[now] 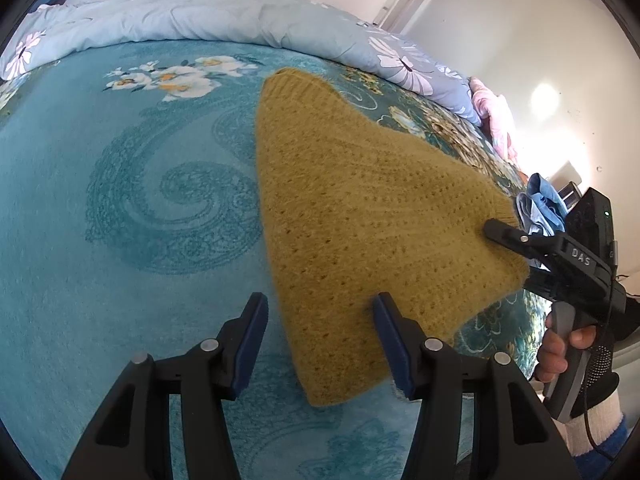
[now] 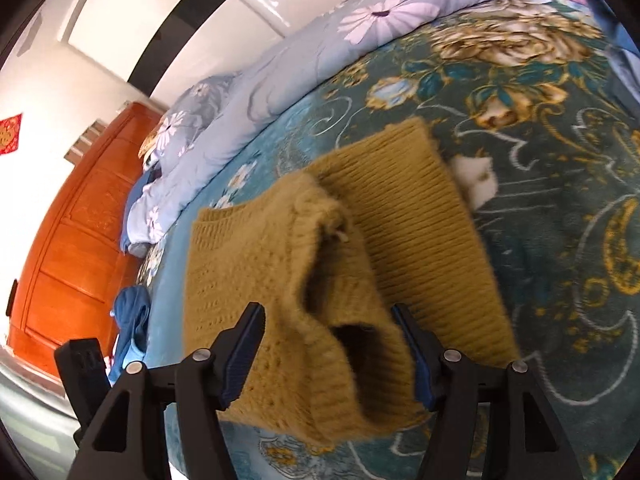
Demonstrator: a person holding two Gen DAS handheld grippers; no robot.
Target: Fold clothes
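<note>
A mustard-yellow knitted sweater [image 1: 360,208] lies folded on the teal patterned bedspread [image 1: 120,220]. My left gripper [image 1: 320,320] stands open just above its near corner, one pad over the bedspread and the other over the knit, pressing nothing. In the right wrist view the sweater [image 2: 256,264] has a ribbed hem [image 2: 424,248] stretched away and a loose fold bunched up close. My right gripper [image 2: 328,332] is open with that fold lying between its pads. From the left wrist view the right gripper [image 1: 500,236] is at the sweater's right edge, held by a hand [image 1: 556,352].
A light blue flowered quilt [image 1: 200,16] is heaped along the far side of the bed. A blue garment [image 1: 540,204] lies beyond the sweater's right edge, and pink fabric [image 1: 492,116] farther back. An orange wooden door [image 2: 80,240] stands past the bed's edge.
</note>
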